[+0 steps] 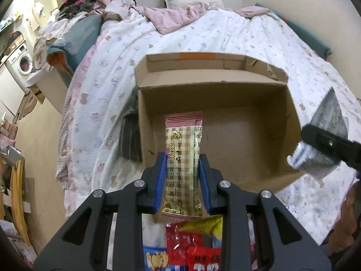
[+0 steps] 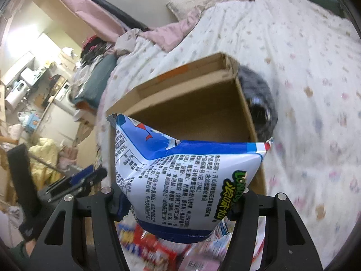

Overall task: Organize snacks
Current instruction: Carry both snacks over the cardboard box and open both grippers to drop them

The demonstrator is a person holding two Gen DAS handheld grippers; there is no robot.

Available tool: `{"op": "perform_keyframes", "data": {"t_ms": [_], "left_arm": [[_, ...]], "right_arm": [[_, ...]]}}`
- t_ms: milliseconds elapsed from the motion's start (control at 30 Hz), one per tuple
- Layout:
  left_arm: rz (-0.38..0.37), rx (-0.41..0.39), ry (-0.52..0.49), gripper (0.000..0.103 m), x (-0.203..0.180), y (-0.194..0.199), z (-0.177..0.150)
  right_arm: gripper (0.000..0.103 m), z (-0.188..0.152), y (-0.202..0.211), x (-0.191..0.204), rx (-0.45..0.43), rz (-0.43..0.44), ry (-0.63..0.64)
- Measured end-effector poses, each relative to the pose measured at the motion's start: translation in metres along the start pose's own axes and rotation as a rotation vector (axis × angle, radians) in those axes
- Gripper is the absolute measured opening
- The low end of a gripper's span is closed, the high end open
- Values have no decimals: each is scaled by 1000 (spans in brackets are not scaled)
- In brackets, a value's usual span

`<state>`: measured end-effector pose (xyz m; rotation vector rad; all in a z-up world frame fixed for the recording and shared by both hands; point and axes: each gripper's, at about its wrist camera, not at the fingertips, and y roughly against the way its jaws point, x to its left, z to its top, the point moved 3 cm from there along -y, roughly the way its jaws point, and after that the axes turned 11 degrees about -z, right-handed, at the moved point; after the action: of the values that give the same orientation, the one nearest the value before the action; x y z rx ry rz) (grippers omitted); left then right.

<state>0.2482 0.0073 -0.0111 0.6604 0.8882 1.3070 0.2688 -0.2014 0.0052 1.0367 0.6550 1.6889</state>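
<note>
Here the left claw [image 1: 182,164] is clamped on a long plaid-patterned snack bar [image 1: 183,158], held lengthwise at lower centre of the left wrist view, over the near edge of an open cardboard box [image 1: 225,103] on the bed [image 1: 225,29]. The right claw [image 2: 180,205] grips a blue-and-white chip bag [image 2: 180,176] in front of the box, with loose snack packets [image 1: 194,246] below.

Patterned quilt [image 1: 225,36] covers the bed; washing machine [image 1: 21,62] beyond.

Both wrist cams close above shared box [image 1: 216,122].
</note>
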Motion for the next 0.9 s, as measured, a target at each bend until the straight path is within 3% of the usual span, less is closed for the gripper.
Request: {"op": "perform_keyframes", "data": {"t_ms": [167, 300, 667, 733, 767, 800, 833, 867, 900], "left_arm": [[-31, 47, 53, 24, 7, -32, -3], [-26, 93, 54, 24, 8, -49, -11], [-16, 90, 49, 25, 10, -48, -10], [-13, 83, 38, 25, 7, -45, -10], [-10, 82, 35, 25, 6, -43, -10], [-16, 83, 38, 26, 6, -42, -10], [-36, 85, 45, 36, 5, -40, -10], [-50, 85, 48, 53, 3, -38, -9], [-54, 77, 42, 61, 1, -35, -8]], "right_arm": [[64, 8, -39, -8, 25, -13, 25], [64, 3, -59, -13, 81, 37, 2], [69, 4, -66, -10, 70, -14, 21], [76, 6, -64, -10, 54, -15, 21], [92, 7, -63, -11, 48, -21, 15], [103, 8, -62, -13, 40, -21, 5], [103, 9, -59, -16, 22, -20, -16], [103, 11, -58, -18, 14, -14, -31], [103, 12, -57, -21, 19, -2, -47]]}}
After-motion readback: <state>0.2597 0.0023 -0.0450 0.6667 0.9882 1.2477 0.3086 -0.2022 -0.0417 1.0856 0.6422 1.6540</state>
